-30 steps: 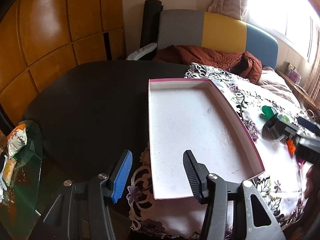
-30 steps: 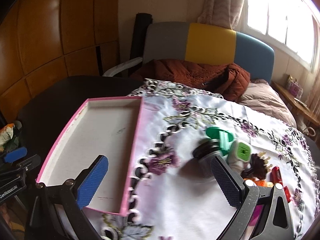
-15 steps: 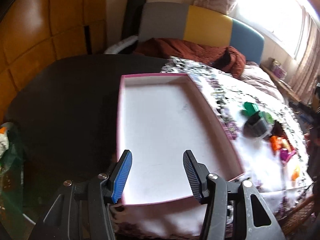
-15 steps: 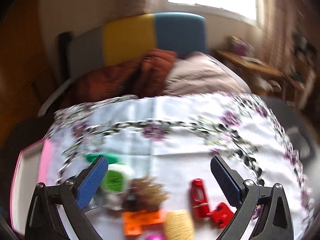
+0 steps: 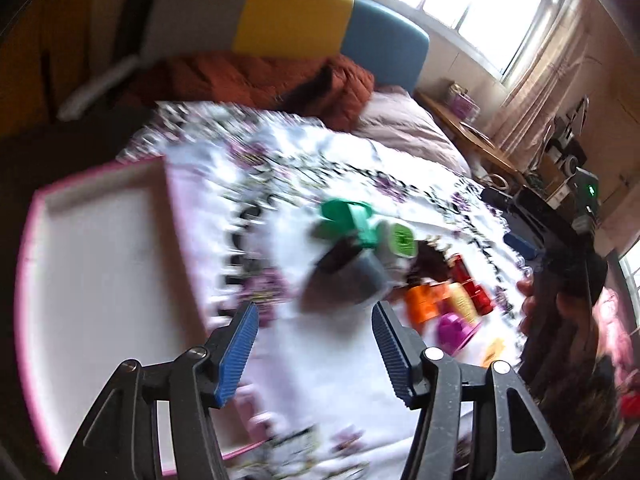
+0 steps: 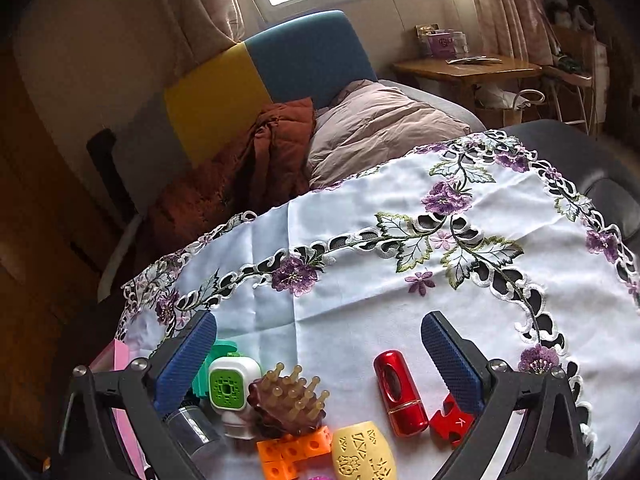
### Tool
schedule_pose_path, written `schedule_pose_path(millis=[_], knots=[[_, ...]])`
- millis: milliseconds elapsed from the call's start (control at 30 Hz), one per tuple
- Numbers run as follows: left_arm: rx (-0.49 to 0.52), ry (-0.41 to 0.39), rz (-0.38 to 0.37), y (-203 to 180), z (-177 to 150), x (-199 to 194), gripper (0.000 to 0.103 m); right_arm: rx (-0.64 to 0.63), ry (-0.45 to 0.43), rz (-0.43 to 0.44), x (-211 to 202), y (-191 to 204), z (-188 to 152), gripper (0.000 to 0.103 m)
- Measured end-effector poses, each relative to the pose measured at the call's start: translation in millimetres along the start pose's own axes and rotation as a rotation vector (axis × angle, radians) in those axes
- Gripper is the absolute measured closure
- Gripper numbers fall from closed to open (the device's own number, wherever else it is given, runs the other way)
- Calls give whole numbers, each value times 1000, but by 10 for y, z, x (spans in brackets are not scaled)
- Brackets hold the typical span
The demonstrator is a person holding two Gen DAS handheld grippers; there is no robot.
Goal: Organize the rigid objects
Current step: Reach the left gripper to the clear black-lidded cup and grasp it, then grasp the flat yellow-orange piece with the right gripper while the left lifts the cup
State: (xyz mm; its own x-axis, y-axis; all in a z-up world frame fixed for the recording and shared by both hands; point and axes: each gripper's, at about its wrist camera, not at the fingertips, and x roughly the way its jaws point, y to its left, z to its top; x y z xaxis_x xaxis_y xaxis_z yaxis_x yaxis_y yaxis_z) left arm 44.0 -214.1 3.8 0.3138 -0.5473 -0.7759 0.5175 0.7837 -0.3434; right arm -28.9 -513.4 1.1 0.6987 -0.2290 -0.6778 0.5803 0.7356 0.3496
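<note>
Both grippers empty over the toy pile, tray off to my left.

My right gripper (image 6: 318,360) hangs wide open, nothing held; the red cylinder (image 6: 400,394) lies between its fingers, just below the tips. It looks hard, light and glossy, likely slippery, so I'd pinch its mid-length across the narrow width. My left gripper (image 5: 314,350), jaws opening and empty, tilts down with the grey-and-green piece (image 5: 352,264) just ahead, blurred. The pink-rimmed tray (image 5: 80,264) sits left of its left finger.
</note>
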Motion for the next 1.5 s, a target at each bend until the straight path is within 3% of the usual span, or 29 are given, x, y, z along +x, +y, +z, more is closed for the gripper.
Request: schedule_pose_path(millis=[100, 200, 333, 467, 533, 567, 600, 833, 1033, 1233, 1400, 1500], knots=[[-47, 63, -22, -84, 101, 351, 43, 20, -13, 13, -33, -37, 18, 0], [-78, 90, -31, -160, 162, 615, 33, 50, -15, 32, -43, -88, 36, 0], [-143, 102, -19, -181, 258, 893, 30, 56, -17, 44, -45, -95, 52, 0], [-161, 109, 7, -147, 301, 1124, 32, 52, -23, 51, -52, -88, 66, 0], [-158, 102, 21, -107, 303, 1192, 39, 50, -19, 47, -43, -87, 69, 0], [-139, 85, 26, -105, 305, 1184, 43, 48, -17, 44, -40, -86, 71, 0], [-125, 89, 37, -103, 309, 1188, 57, 44, -17, 43, -38, -85, 75, 0], [-23, 102, 47, -91, 221, 1070, 59, 8, -6, 16, -9, -49, 71, 0], [134, 85, 69, -306, -164, 811, 59, 31, 24, -2, 39, -123, 61, 0], [256, 80, 85, -432, -466, 808, 60, 69, 138, 49, 117, -153, -28, 1], [303, 70, 98, -457, -499, 827, 60, 34, 211, 111, -153, -171, 34, 5], [302, 64, 93, -452, -519, 818, 60, -72, 338, 50, -252, -157, 31, 12]])
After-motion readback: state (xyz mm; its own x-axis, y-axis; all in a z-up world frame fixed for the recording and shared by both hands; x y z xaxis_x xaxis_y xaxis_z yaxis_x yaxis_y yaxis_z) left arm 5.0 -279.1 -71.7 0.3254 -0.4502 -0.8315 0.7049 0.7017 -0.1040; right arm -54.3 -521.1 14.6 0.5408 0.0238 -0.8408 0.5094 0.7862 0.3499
